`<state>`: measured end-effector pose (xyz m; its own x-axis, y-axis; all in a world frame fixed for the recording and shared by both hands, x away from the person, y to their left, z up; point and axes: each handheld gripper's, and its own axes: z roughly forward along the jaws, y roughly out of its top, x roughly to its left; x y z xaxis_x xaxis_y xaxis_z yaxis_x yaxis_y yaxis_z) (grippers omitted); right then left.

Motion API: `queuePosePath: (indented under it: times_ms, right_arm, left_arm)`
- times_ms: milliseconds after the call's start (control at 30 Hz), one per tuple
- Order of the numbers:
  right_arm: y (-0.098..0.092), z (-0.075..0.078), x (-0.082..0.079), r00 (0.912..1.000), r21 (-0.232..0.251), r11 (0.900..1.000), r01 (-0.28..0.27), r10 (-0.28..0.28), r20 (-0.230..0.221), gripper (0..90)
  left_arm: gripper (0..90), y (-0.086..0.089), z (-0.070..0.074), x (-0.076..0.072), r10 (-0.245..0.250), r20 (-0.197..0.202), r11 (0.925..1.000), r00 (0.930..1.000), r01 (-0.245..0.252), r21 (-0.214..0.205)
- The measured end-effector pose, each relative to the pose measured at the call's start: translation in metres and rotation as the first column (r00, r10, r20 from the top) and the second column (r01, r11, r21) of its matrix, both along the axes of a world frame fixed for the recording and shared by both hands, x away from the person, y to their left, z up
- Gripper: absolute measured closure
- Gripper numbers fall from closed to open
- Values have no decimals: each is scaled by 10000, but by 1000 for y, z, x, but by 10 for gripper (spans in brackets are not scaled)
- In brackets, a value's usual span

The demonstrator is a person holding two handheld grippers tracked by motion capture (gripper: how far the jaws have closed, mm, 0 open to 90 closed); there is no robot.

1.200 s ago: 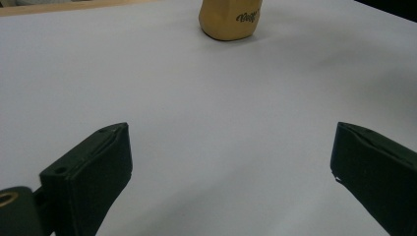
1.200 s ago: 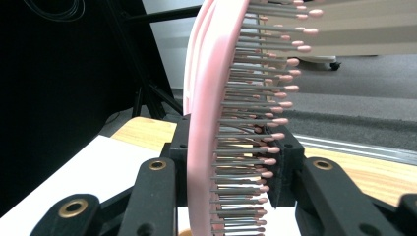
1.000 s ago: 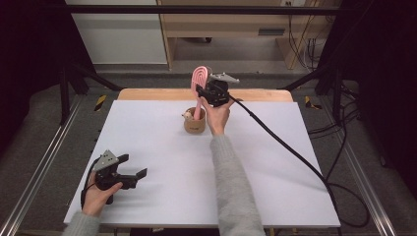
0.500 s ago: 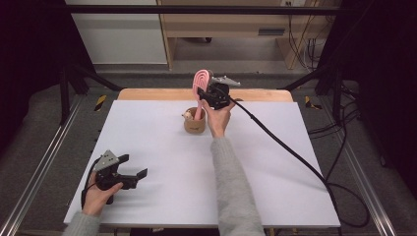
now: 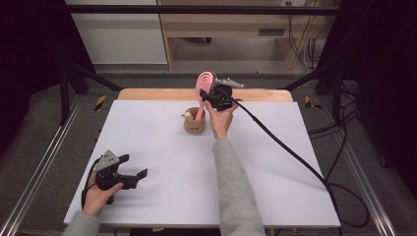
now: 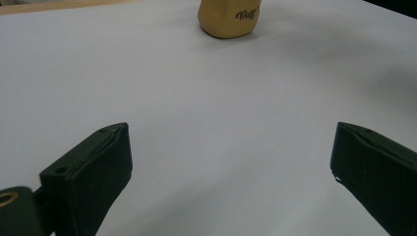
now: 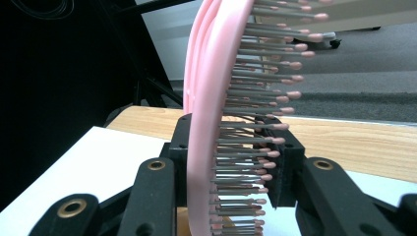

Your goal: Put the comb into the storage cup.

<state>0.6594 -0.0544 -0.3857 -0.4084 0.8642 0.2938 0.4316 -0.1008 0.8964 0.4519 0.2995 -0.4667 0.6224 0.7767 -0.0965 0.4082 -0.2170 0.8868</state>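
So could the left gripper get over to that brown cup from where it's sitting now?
Probably yes. The left gripper rests open at the table's near left, and bare white tabletop lies between it and the brown cup. The right gripper, holding the pink brush above the cup, could crowd it.

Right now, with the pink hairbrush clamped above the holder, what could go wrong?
The right gripper clamps the pink plastic hairbrush across its flexible bristles, so it might slip or twist. Its handle sits in the small tan wooden holder, which could tip if the brush drags sideways. The open left gripper rests too far away to steady it.
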Motion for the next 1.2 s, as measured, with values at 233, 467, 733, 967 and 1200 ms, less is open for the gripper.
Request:
queuePosePath:
  times_ms: [233,467,733,967,1200]
  right_arm:
    - [-4,0,1,10000,20,10000,-2,2,-97,628]
    - [-9,-1,1,9999,-96,10000,-5,4,-153,617]
    - [-15,-1,0,9999,-329,9995,-26,21,-171,599]
    - [-16,-1,-1,9998,-541,9985,-87,76,-192,564]
    - [-17,0,-3,9997,-1075,9940,-211,195,-160,484]
  left_arm:
    - [24,0,0,0,-7,14,10000,10000,7,22]
    - [24,0,0,0,-11,3,10000,10000,11,10]
    - [24,0,0,0,-34,-9,10000,10000,34,53]
    - [24,-1,0,0,-26,5,10000,10000,26,31]
    - [24,-1,0,0,-19,6,10000,10000,19,23]
